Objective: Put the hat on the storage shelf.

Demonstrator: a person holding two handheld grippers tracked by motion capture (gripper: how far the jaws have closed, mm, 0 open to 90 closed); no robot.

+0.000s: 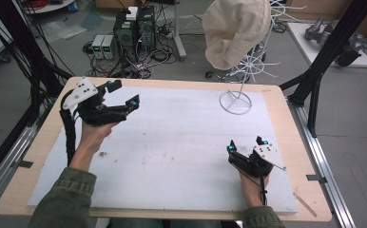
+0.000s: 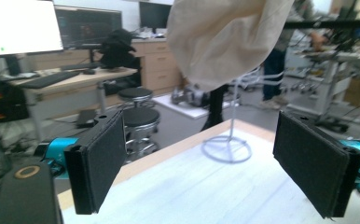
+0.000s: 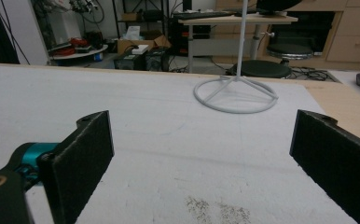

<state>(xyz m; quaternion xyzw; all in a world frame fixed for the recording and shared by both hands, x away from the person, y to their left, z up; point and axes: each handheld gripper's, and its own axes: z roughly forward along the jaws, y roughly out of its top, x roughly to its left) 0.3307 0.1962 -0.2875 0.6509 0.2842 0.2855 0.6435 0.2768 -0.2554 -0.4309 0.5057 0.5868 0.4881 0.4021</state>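
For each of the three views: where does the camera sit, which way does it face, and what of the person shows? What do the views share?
High view: above the person's side, looking forward and down at the white mat; forearms, left hand-held gripper and right hand-held gripper show.
Left gripper view: rides the raised left hand-held gripper, facing the beige hat; jaws open.
Right gripper view: low over the mat, on the right hand-held gripper; jaws open.
Shared: white wire stand.

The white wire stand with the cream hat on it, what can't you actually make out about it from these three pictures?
- Stand's top: in the high view the cream hat covers where the white wire stand holds it.
- Hat's upper part: cut off by the top edge in the left gripper view.
- Upper pole: cut off by the top edge in the right gripper view, above the ring base.
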